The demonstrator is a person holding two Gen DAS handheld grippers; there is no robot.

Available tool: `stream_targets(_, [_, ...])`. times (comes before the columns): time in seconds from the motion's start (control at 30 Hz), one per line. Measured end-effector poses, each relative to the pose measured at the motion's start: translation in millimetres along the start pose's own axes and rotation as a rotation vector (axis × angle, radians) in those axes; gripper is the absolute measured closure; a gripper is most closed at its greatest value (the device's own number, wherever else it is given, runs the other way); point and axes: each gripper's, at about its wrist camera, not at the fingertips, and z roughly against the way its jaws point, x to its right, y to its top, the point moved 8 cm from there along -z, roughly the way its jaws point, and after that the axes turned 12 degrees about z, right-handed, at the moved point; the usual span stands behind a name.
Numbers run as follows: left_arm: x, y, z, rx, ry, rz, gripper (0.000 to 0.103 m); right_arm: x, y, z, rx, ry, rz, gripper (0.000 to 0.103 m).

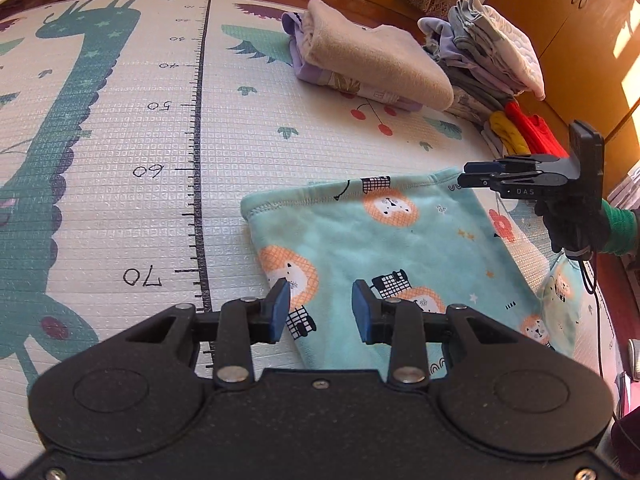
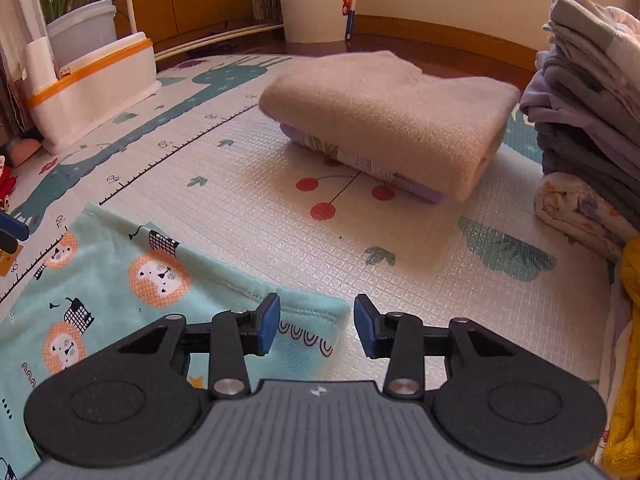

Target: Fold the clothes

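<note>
Tongs [image 1: 321,311] [image 2: 315,325], two pairs gaping, over one lion-print garment [image 1: 384,248].

The left gripper [image 1: 320,307] hangs low over the near edge of the lion-print garment [image 1: 384,248], its blue pads spread wide with nothing between them. The right gripper [image 2: 316,322] sits at the garment's far corner, jaws likewise parted and empty. A dark-gloved hand [image 1: 570,226] with a green cuff holds it from beyond that corner.
</note>
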Motion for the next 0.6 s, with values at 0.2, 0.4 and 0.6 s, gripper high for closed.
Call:
stream_targets(0.2, [-4,1,3,0.007,-0.009,0.014,0.071,3,-12,-24,-0.041,0.104,-0.158,0.071])
stream_targets(0.4, [-2,0,1,0.003,-0.007,0.004,0.071,16,-25,-27,-0.054,0.142,-0.330,0.076])
stream_targets(0.6, [-30,22,-4,0.050,0.027,0.106,0.071,-64,21,-2,-0.034,0.221,-0.026,0.069])
